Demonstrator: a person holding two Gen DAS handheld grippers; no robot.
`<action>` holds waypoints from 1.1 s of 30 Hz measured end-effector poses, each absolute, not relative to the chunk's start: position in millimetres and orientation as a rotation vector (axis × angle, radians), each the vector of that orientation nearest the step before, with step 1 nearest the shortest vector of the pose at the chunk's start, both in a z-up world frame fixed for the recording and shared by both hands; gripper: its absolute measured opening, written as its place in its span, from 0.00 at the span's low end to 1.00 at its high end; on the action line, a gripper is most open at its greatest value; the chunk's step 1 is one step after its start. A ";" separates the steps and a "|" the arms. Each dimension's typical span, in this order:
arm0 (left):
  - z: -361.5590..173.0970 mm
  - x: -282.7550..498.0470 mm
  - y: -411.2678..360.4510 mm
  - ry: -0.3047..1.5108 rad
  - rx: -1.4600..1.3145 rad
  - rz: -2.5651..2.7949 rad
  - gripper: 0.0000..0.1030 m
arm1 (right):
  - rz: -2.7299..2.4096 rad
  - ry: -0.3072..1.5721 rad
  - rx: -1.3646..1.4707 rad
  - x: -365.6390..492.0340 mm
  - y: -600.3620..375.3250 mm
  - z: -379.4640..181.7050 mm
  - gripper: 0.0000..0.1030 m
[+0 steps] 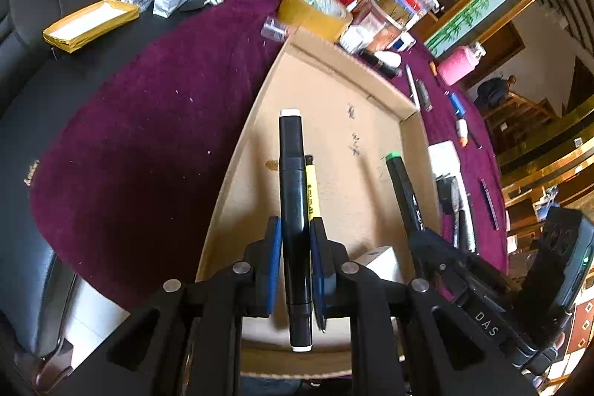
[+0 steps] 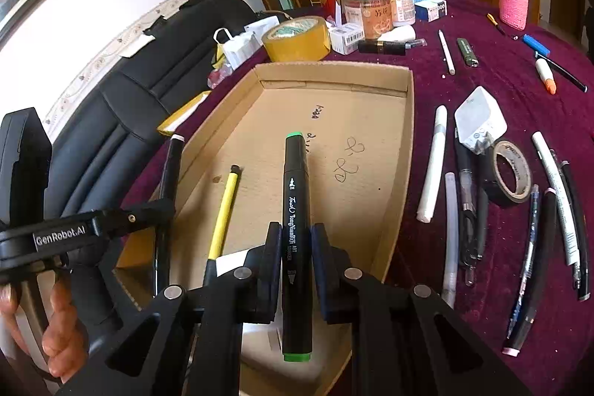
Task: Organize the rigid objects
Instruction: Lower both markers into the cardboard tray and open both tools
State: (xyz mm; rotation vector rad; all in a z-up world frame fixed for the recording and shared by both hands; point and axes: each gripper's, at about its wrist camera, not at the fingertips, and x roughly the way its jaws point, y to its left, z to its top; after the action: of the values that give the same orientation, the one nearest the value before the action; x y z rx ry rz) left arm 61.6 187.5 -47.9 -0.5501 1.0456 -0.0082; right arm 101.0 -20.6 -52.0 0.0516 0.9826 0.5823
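Over the box [image 2: 404, 121] — both jaws pinch markers [image 1: 295, 210]

A black marker with white end caps [image 1: 295, 210] is clamped lengthwise between the pads of the left hand-held gripper [image 1: 296, 240], above the open cardboard tray [image 2: 406, 121]. A black art marker with green end caps [image 2: 296, 232] is pinched the same way in the right hand-held gripper [image 2: 296, 247] — white lettering runs along its barrel. Inside the tray lies a yellow pen [image 2: 224, 210] with a black tip, slanted on the bare floor.
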 end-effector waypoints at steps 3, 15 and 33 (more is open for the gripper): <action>-51.1 63.9 182.2 1.051 -0.491 0.014 0.14 | 0.565 0.998 0.037 105.8 -17.0 -59.0 0.17; -57.9 67.2 166.6 1.089 -0.360 0.048 0.14 | 0.543 1.014 0.016 116.7 -5.9 -68.2 0.17; -62.1 65.9 152.5 1.082 -0.280 0.100 0.14 | 0.516 1.017 -0.045 119.1 -0.6 -75.5 0.18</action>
State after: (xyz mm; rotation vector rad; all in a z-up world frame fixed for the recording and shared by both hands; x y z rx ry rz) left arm 65.9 152.5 -62.1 -0.2796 1.0817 0.1000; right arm 119.1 -0.6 -75.5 -0.0450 1.0172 0.5161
